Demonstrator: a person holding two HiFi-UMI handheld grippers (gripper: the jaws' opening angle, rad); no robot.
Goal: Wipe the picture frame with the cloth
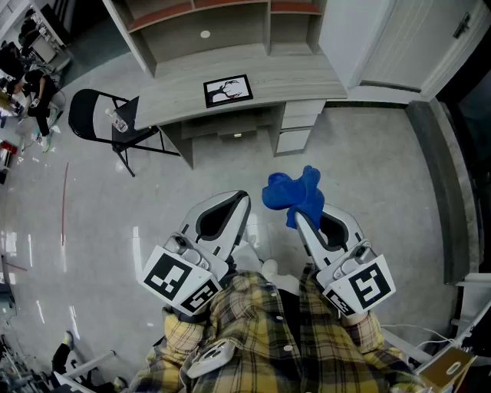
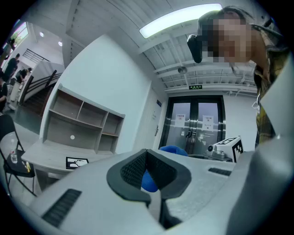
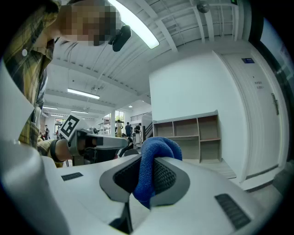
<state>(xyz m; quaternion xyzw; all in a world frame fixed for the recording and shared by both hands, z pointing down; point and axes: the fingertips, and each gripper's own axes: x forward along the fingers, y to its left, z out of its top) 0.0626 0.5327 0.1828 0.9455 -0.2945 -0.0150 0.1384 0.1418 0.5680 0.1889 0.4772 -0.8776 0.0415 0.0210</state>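
The picture frame (image 1: 228, 90), black-edged with a dark antler print, lies flat on the light wooden desk (image 1: 276, 77) far ahead; in the left gripper view the frame (image 2: 76, 162) shows small at lower left. My right gripper (image 1: 296, 216) is shut on the blue cloth (image 1: 294, 193), which bunches up above its tips; the cloth (image 3: 154, 160) is pinched between the dark pads. My left gripper (image 1: 244, 198) is shut with nothing between its jaws and is held level at my left, well short of the desk.
A black folding chair (image 1: 103, 123) with a small bottle on it stands left of the desk. Open shelves (image 1: 222, 15) rise behind the desk, with drawers (image 1: 298, 127) below at its right. A white door (image 1: 430, 38) is at far right. Glossy floor lies between me and the desk.
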